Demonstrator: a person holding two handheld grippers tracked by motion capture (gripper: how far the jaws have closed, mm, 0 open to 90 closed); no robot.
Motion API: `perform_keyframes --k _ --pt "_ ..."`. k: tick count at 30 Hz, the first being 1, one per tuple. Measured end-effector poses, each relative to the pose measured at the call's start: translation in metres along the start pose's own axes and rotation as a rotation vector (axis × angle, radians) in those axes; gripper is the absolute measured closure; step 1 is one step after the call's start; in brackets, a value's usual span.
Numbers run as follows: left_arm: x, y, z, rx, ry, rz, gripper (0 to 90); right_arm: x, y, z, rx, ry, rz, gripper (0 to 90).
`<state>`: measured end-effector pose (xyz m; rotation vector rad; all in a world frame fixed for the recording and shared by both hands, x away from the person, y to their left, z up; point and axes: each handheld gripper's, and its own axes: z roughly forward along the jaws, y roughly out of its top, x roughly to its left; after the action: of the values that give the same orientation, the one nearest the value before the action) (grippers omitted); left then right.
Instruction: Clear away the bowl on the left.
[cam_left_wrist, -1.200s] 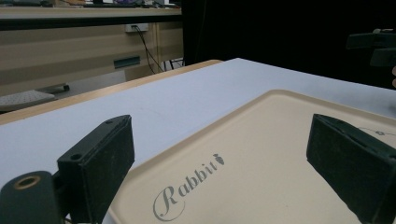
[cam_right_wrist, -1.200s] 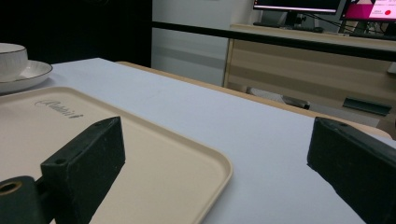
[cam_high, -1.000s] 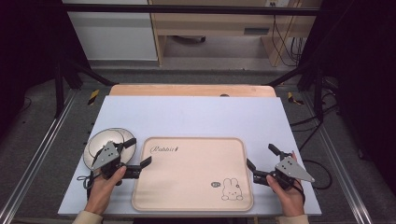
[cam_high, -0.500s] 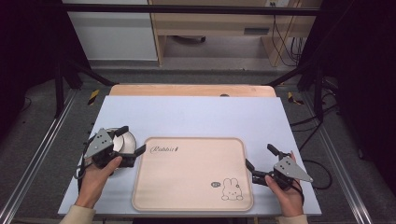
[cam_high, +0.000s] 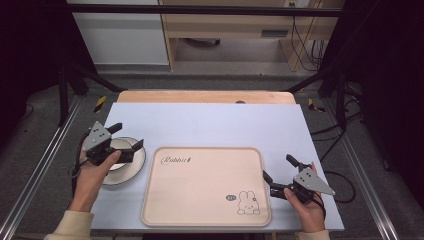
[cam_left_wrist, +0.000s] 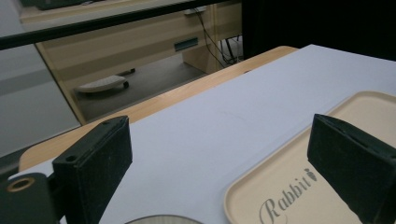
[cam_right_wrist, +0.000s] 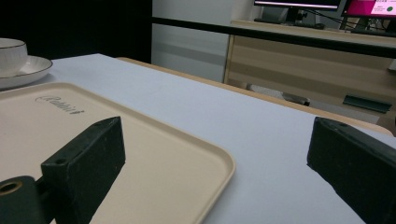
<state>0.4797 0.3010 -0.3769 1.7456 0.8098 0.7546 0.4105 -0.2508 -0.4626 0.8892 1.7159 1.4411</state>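
While the person's forearms are coming in from the near edge of the table (cam_high: 210, 125), both grippers are sitting with their jaws spread wide and nothing between them. Nearest on the person's right, the right hand (cam_high: 306, 210) is holding the right gripper (cam_high: 281, 171) just off the tray's right edge, close to the near right corner where a small rabbit drawing (cam_high: 247, 201) is printed. The tray (cam_high: 200, 220) is lying flat in the middle of the near half of the table, apart from both tools.

Farther back on the left, the left hand (cam_high: 95, 172) is holding the left gripper (cam_high: 125, 136) over a white plate (cam_high: 135, 162) that is resting on the table just beside the tray's left edge. Whether a jaw is touching the plate cannot be told from above.

Looking along its own jaws, the left gripper view is showing the plate rim (cam_left_wrist: 163, 218) at the very bottom, the tray corner (cam_left_wrist: 280, 186) with the word "Rabbit" (cam_left_wrist: 287, 198) to the right, then bare table and a wooden strip (cam_left_wrist: 154, 105) at the far edge.

Only in the right gripper view is a white cup (cam_right_wrist: 11, 53) showing on the plate (cam_right_wrist: 32, 70), beyond the tray (cam_right_wrist: 154, 154); a desk with screens (cam_right_wrist: 322, 4) is standing in the distance.
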Motion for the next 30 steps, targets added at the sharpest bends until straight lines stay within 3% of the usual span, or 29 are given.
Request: perform_keyframes --k 5,9,17,22,30 --pt "0.016 -0.002 -0.014 -0.027 0.044 -0.026 6.8 0.001 0.0 0.001 0.001 0.009 -0.006 4.7" --pt "0.027 -0.002 -0.023 -0.012 0.083 -0.046 6.8 0.002 0.001 0.002 0.0 0.008 -0.004 4.7" --pt "0.044 -0.013 -0.028 0.128 0.184 -0.122 8.0 0.005 0.001 0.004 0.013 0.01 -0.011 4.8" --pt "0.05 -0.019 -0.026 0.22 0.216 -0.139 8.0 0.005 0.001 0.005 0.011 0.01 -0.015 4.8" --pt "0.052 -0.028 -0.018 0.296 0.238 -0.198 10.8 0.004 0.0 0.005 0.013 0.01 -0.013 5.0"
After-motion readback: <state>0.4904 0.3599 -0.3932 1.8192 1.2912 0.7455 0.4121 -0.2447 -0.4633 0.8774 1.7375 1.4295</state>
